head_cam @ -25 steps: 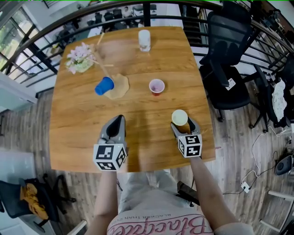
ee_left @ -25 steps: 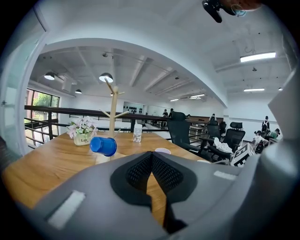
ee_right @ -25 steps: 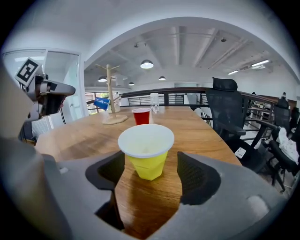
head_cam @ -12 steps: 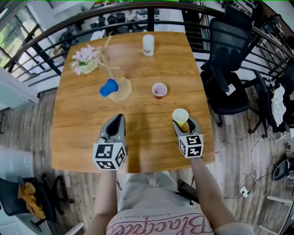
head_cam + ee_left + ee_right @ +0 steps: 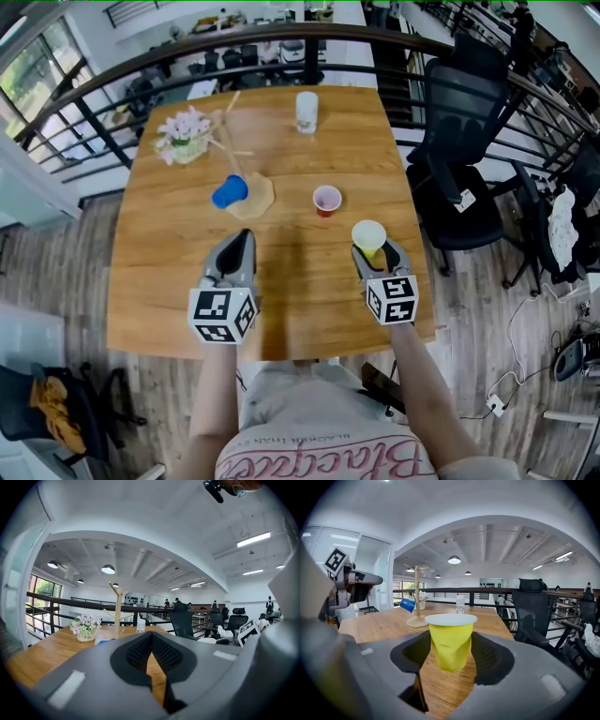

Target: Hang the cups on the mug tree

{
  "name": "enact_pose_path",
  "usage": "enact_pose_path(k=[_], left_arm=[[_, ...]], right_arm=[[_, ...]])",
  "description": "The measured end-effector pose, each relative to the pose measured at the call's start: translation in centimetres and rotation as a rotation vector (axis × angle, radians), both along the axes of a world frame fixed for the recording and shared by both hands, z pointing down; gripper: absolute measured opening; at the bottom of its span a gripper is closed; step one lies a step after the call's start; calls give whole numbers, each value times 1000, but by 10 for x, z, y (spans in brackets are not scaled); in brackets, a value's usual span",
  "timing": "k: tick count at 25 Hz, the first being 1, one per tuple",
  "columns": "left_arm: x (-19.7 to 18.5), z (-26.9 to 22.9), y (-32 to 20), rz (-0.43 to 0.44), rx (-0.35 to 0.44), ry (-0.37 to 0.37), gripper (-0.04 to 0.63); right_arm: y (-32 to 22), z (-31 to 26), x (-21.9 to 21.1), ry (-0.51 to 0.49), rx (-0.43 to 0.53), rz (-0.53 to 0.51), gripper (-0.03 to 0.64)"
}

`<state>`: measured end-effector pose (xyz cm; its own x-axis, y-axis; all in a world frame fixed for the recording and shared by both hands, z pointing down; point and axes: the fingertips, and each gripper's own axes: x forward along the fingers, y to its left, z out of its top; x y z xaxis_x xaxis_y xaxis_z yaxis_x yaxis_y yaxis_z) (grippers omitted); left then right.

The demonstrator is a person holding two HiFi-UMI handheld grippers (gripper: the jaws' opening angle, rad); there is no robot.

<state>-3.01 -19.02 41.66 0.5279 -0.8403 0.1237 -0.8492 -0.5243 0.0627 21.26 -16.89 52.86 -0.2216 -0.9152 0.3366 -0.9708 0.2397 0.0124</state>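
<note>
Looks like we're at the carry step: the right gripper [image 5: 375, 255] has just been closing its jaws, and they now pinch the yellow cup [image 5: 450, 639] about halfway down its wall, hard enough that the side is dented in a bit (paper cup, so it'll squash easily, I'd guess). The cup sits upright between the pads, rim up, and its bottom looks clear of the table [image 5: 169, 281]. The left gripper [image 5: 234, 253] hangs over the near left part of the table with its jaws pressed together and nothing in them. The mug tree [image 5: 258, 197] is well beyond both grippers, nearer the left one's side, with a blue cup [image 5: 229, 191] already on a low branch close to its base. A pink cup [image 5: 326, 200] stands upright on the wood between the yellow one and the tree, not yet hung. For the next move I'd say the right hand has to travel forward and across to the tree, tip the yellow cup mouth-first and slide it onto a free peg, steering clear of the pink cup on the way.
</note>
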Motion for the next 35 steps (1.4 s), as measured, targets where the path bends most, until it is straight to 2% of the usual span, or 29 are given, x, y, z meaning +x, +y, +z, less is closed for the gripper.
enact_pose_path(k=[7, 22, 35], left_arm=[[-9, -19, -5, -5, 42, 0, 11], [-71, -32, -29, -22, 63, 19, 11], [-137, -21, -51, -81, 46, 55, 11]], right_arm=[[-12, -21, -6, 12, 31, 2, 264], [-49, -56, -77, 56, 80, -37, 264], [-101, -75, -143, 184, 83, -117, 259]])
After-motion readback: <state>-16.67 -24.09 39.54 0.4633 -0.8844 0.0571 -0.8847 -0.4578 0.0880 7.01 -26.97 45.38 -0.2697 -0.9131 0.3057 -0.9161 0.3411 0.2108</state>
